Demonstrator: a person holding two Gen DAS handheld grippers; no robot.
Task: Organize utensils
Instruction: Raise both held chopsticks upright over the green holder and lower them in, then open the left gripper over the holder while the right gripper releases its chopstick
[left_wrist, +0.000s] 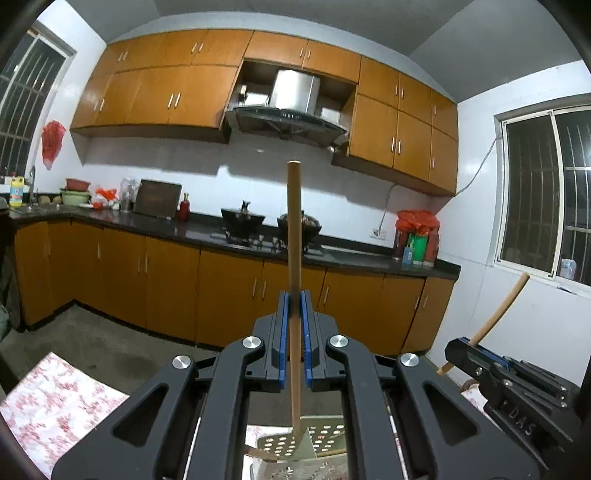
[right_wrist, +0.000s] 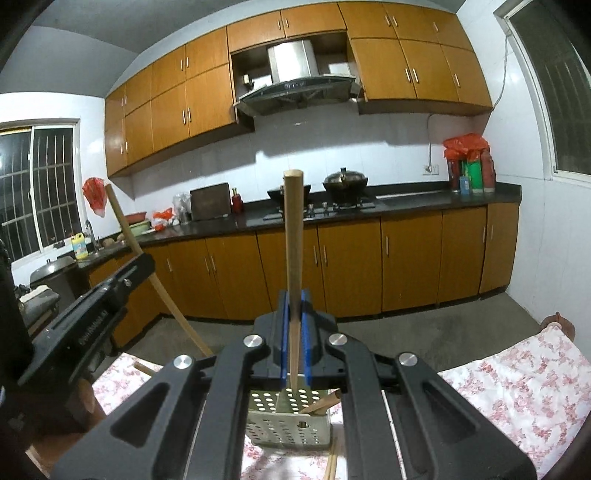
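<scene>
My left gripper (left_wrist: 294, 295) is shut on an upright wooden stick (left_wrist: 294, 229) whose lower end reaches the perforated metal utensil holder (left_wrist: 325, 435) below. In the right wrist view my right gripper (right_wrist: 294, 295) is shut on a second wooden stick (right_wrist: 293, 229), also upright, its lower end over the holder (right_wrist: 288, 424). Another wooden piece (right_wrist: 321, 404) leans inside the holder. Each gripper shows in the other's view: the right gripper (left_wrist: 467, 343) with its stick (left_wrist: 498, 314), and the left gripper (right_wrist: 142, 260) with its stick (right_wrist: 125, 225).
The holder stands on a floral tablecloth (right_wrist: 517, 387), where a pair of chopsticks (right_wrist: 331, 461) lies just in front of it. Beyond a strip of bare floor runs a kitchen counter (left_wrist: 177, 230) with pots, bottles and orange cabinets.
</scene>
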